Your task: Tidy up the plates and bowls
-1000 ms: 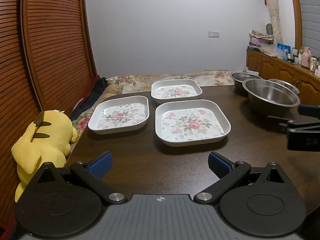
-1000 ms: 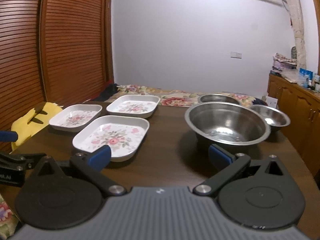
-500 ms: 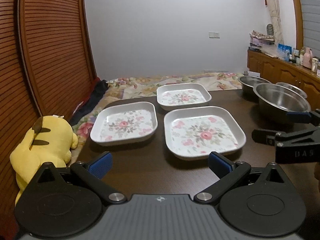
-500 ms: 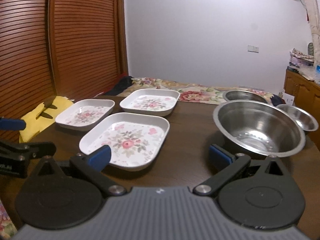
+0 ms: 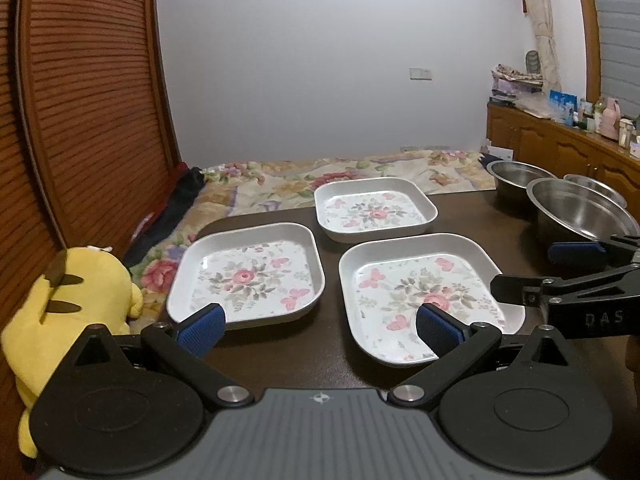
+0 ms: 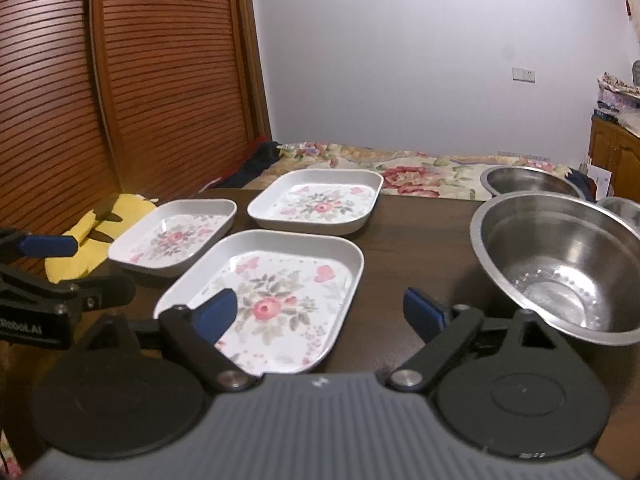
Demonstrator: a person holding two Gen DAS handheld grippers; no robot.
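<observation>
Left wrist view: I found both grippers, left (image 5: 316, 326) and right (image 6: 318, 314), released and empty above the table's (image 5: 480, 210) near edge. Three floral plates (image 5: 424, 296) lay mid-table; steel bowls (image 6: 560, 260) crowded its right edge; a yellow plush (image 5: 68, 304) sat off the left edge.

yellow plush toy (image 5: 68, 312) at table's (image 5: 288, 344) left edge; floral bedding (image 5: 320, 172) beyond; slatted wooden doors (image 5: 80, 120) left.

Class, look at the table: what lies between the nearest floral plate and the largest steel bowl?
Nothing: only bare dark table separates the nearest floral plate from the largest steel bowl, clearest in the right wrist view.
</observation>
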